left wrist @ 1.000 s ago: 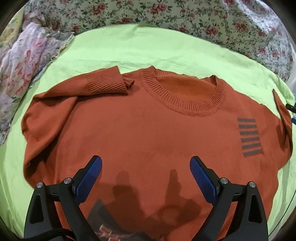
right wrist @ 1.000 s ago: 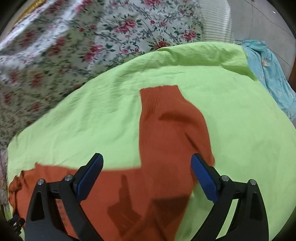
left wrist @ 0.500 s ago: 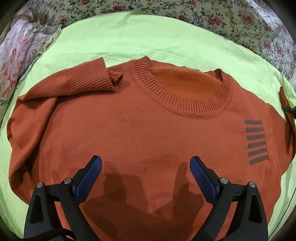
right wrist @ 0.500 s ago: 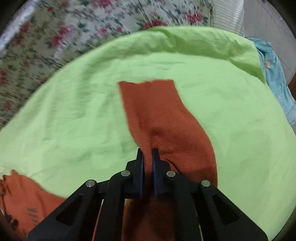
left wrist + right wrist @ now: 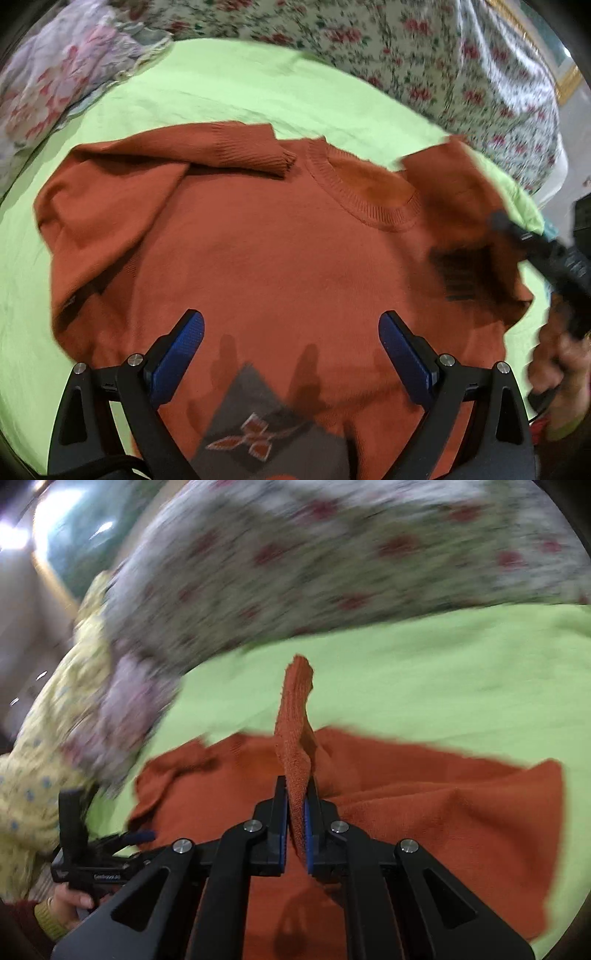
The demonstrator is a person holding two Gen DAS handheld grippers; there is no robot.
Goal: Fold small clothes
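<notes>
An orange knit sweater [image 5: 266, 251] lies face up on a lime green sheet [image 5: 229, 92]. Its left sleeve [image 5: 221, 147] is folded across the chest toward the collar [image 5: 365, 199]. My left gripper [image 5: 291, 339] is open and empty, hovering over the sweater's lower chest. My right gripper [image 5: 295, 812] is shut on the sweater's right sleeve [image 5: 295, 716] and holds it lifted over the body. In the left wrist view that raised sleeve [image 5: 454, 177] hangs blurred over the right shoulder, with the right gripper [image 5: 502, 221] at the right edge.
A grey patterned patch [image 5: 258, 435] shows near the sweater's lower part. Floral bedding [image 5: 424, 51] surrounds the sheet at the back, and a pink floral cloth [image 5: 55, 74] lies at the left. The person's hand [image 5: 70, 897] holds the left gripper's handle.
My right gripper stayed shut on the right sleeve, lifted it off the sheet and swung it over the sweater's body. My left gripper drew back slightly and stayed open.
</notes>
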